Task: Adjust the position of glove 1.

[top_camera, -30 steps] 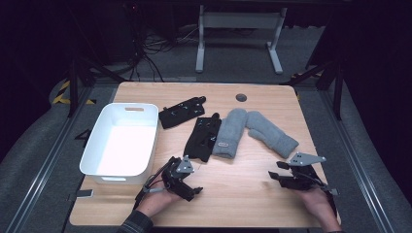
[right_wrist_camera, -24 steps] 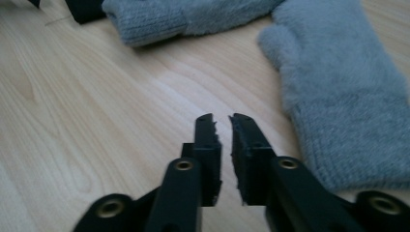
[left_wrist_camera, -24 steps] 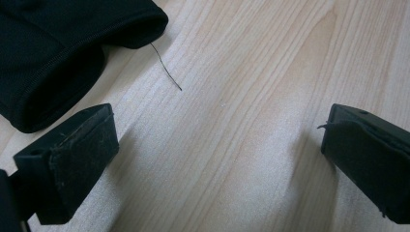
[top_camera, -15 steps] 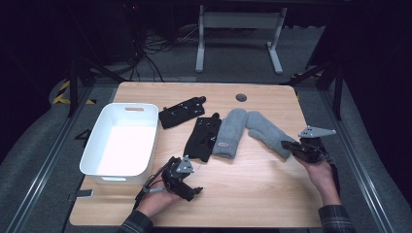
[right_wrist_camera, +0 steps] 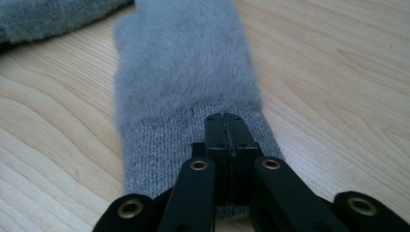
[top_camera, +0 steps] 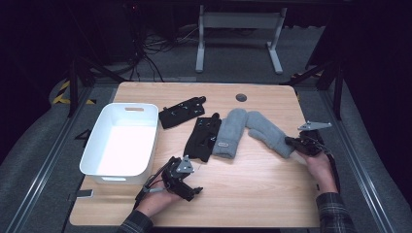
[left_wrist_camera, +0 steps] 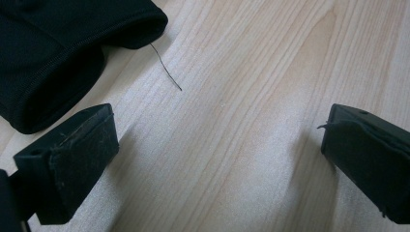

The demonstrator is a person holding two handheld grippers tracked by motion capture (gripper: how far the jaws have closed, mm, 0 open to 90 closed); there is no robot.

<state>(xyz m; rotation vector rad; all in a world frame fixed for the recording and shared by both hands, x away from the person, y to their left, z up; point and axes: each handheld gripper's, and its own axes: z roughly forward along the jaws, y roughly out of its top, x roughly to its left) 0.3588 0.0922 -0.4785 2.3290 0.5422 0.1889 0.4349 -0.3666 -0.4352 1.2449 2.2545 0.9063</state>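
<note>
- Your right tool [top_camera: 294,142] has its jaws pressed together over the knit cuff of the grey mitten [right_wrist_camera: 183,72]; whether cuff fabric is pinched between them cannot be told from the right gripper view.
- The mitten lies flat on the surface [top_camera: 252,189], extending straight ahead of this tool (fuzzy body beyond the cuff).
- A second grey mitten [top_camera: 230,132] lies farther ahead, touching the first at its far end.
- Your left tool [left_wrist_camera: 217,159] has its jaws wide apart, with bare wood between them.
- A black glove [left_wrist_camera: 63,48] lies ahead of the left tool's jaw, near it.
- A white bin [top_camera: 124,138] sits just beside the left tool.
</note>
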